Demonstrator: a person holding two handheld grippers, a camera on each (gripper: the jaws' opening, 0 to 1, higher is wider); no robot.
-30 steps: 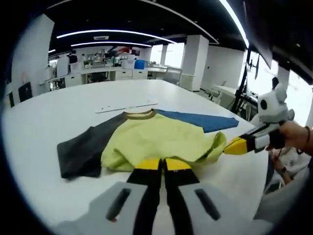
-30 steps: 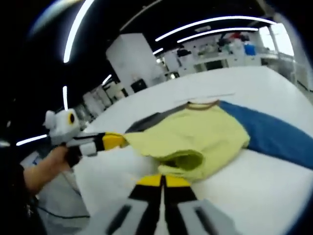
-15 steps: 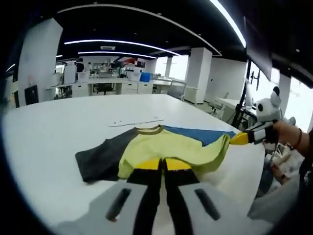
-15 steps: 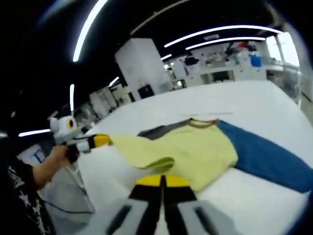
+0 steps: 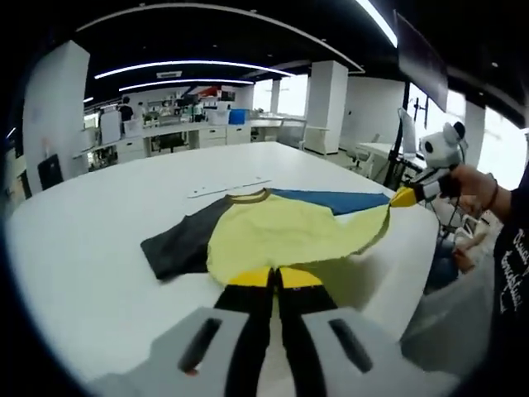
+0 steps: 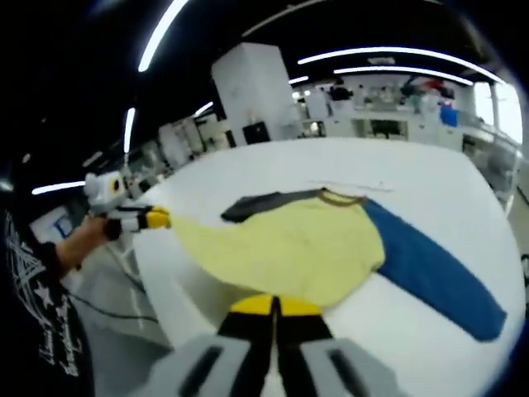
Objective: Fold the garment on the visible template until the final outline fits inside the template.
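White tabletop (image 5: 74,240) fills a large open office with columns (image 5: 324,106), ceiling light strips and far benches. A pale template outline (image 5: 229,187) lies just beyond the shirt's collar. The shirt (image 5: 281,236) rests near the table's near edge: yellow body, dark left sleeve (image 5: 180,244), blue right sleeve (image 6: 430,273) lying flat.

The left gripper (image 5: 274,279) has its jaws pressed together on the yellow hem at the near edge. The right gripper (image 6: 273,308) pinches the hem likewise; in the left gripper view it holds a hem corner raised off the table at right. A person's hand (image 6: 78,240) grips the left gripper at the left of the right gripper view.

Compared with one second ago, the bunched hem is drawn out taut between the grippers, which stand farther apart.
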